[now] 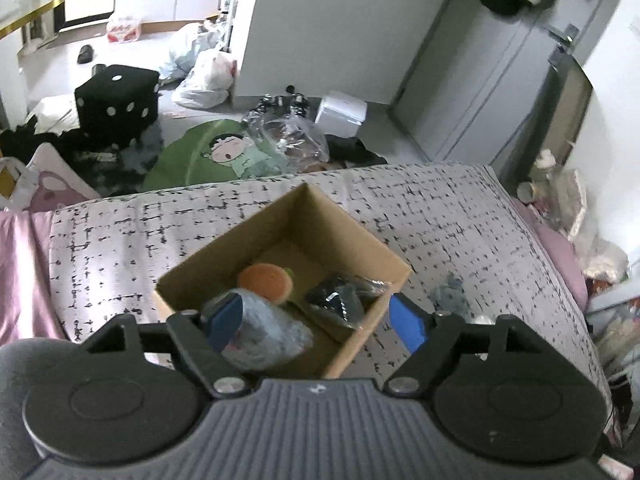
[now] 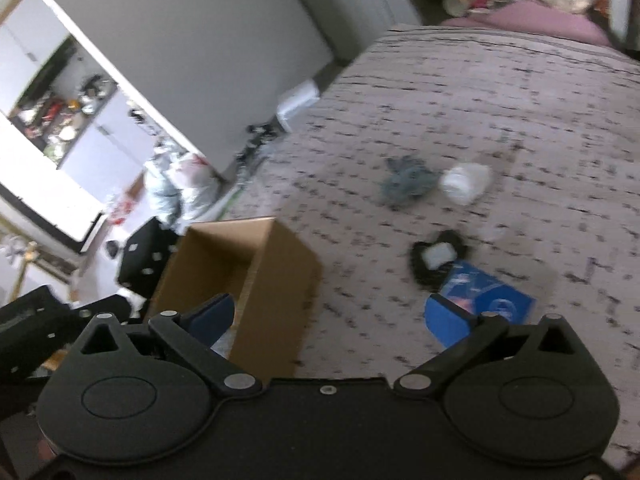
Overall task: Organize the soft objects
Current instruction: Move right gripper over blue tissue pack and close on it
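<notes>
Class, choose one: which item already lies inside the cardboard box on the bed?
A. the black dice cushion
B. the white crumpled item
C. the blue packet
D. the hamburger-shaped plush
D: the left wrist view shows the hamburger-shaped plush inside the cardboard box, beside a grey bundle and a black packet.

right wrist view: pretty smeared overall, edges all soft
grey clump (image 2: 406, 182): fuzzy, can't tell what it is
white lump (image 2: 466, 182): just beside the clump, could be anything
black item (image 2: 436, 258): pale patch on it, otherwise unreadable
blue packet (image 2: 490, 300): print too blurry to read
cardboard box (image 2: 256, 276): inside mostly hidden from here
bluish bundle (image 1: 268, 330): partly behind the left finger pad
shelf clutter (image 2: 60, 120): far left, too small to make out
</notes>
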